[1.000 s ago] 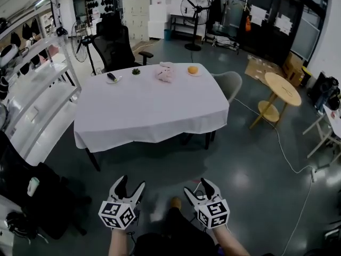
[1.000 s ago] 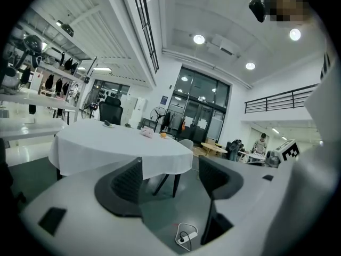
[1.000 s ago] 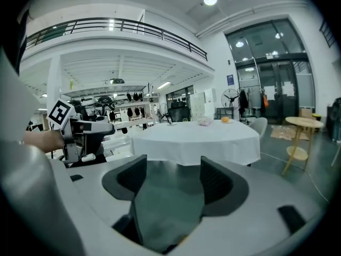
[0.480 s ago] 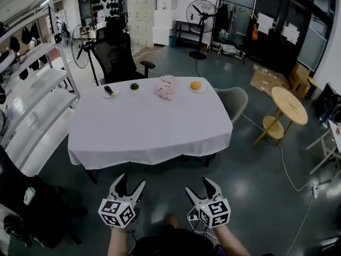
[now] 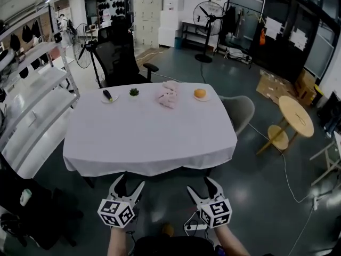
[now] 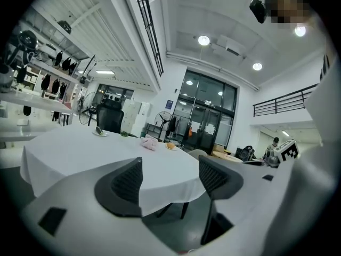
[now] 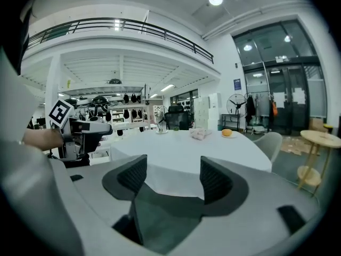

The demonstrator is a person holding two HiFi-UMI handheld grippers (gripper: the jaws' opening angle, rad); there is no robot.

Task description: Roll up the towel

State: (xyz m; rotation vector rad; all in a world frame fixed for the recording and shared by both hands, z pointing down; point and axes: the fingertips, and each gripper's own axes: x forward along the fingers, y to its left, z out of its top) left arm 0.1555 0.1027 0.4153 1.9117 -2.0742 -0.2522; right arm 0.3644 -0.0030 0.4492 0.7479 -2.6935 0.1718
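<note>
A crumpled pink towel (image 5: pixel 169 95) lies near the far edge of a table (image 5: pixel 149 143) covered with a white cloth; it also shows small in the left gripper view as the towel (image 6: pixel 149 142) and in the right gripper view as the towel (image 7: pixel 201 134). My left gripper (image 5: pixel 128 184) and right gripper (image 5: pixel 201 188) hover side by side above the dark floor, short of the table's near edge. Both stand open with nothing between their jaws.
On the far side of the table sit an orange on a plate (image 5: pixel 200 94), a small green plant (image 5: pixel 134 92) and a dark item on a plate (image 5: pixel 108 95). A black office chair (image 5: pixel 118 55) stands behind, a grey chair (image 5: pixel 240 111) at right, white shelving (image 5: pixel 32 105) at left.
The table has come closer and lower in the head view as I walk toward it. Both grippers keep their place in the view and stay open.
</note>
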